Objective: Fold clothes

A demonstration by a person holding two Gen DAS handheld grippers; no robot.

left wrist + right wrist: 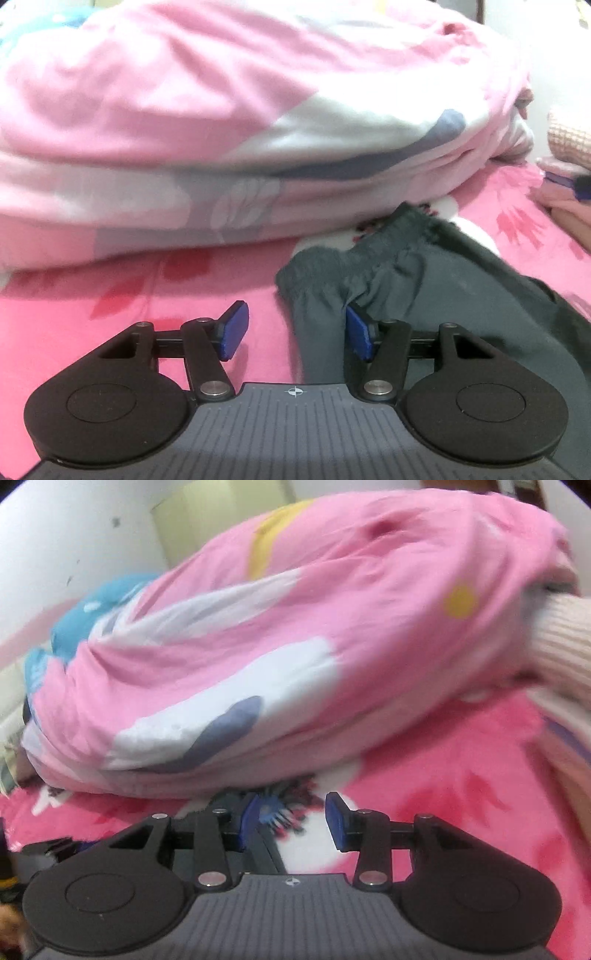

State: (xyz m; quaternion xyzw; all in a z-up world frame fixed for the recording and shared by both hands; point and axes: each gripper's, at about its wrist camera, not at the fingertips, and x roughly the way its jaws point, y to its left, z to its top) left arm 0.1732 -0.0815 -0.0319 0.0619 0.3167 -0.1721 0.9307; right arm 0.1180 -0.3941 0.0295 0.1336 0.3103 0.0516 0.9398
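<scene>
A dark grey pair of trousers with an elastic waistband lies crumpled on the pink flowered bedsheet. My left gripper is open, low over the sheet, with its right blue pad touching the trousers' waist edge and its left pad over bare sheet. My right gripper is open above the pink sheet; a dark strip of grey cloth shows just below its left finger. Neither gripper holds anything.
A big rolled pink, white and blue quilt fills the back of both views, also in the right wrist view. A cream knitted item lies at the right. Folded pink clothes sit at the far right.
</scene>
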